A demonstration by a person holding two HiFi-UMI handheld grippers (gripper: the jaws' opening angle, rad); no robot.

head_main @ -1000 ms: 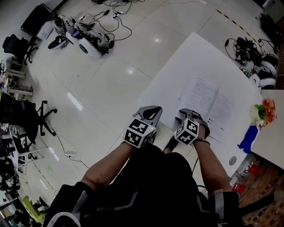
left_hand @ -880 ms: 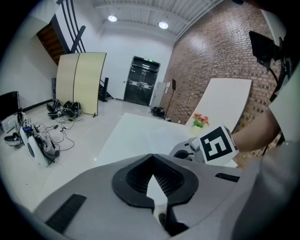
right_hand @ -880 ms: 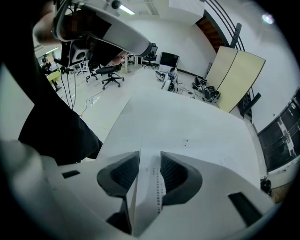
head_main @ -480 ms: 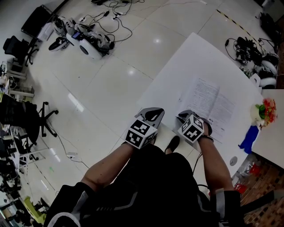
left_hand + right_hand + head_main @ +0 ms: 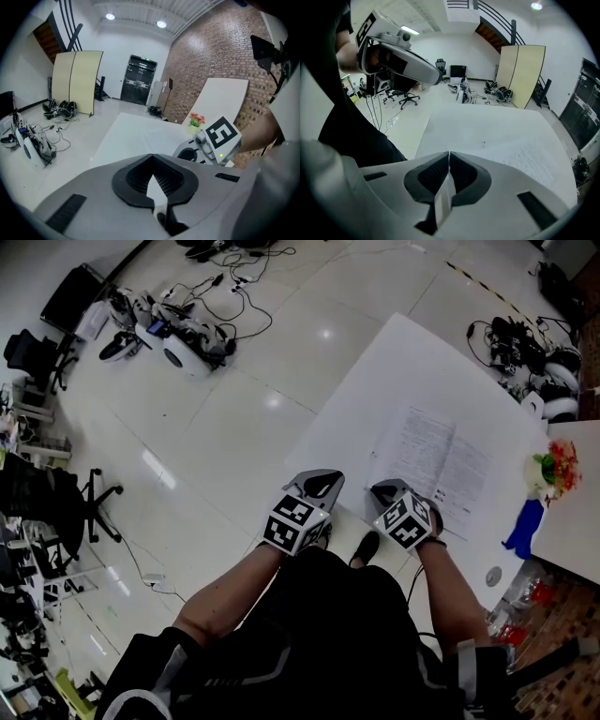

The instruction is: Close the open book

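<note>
The open book (image 5: 441,460) lies flat on the white table (image 5: 403,362), its printed pages facing up. In the right gripper view the printed page (image 5: 539,164) shows to the right of the jaws. My right gripper (image 5: 384,491) (image 5: 449,153) sits at the book's near left corner. Its jaws are closing and their tips meet; I cannot make out a page between them. My left gripper (image 5: 317,486) (image 5: 151,157) hovers at the table's near edge, left of the book, shut and holding nothing.
A pot of flowers (image 5: 553,465) and a blue object (image 5: 523,526) stand at the table's right end, next to a second white table (image 5: 572,540). Cables and devices (image 5: 178,329) litter the floor at the left. Office chairs (image 5: 94,493) stand further left.
The right gripper's jaws have gone from wide open to shut at the book's near left corner, and it has lifted slightly. The left gripper has stayed in place.
</note>
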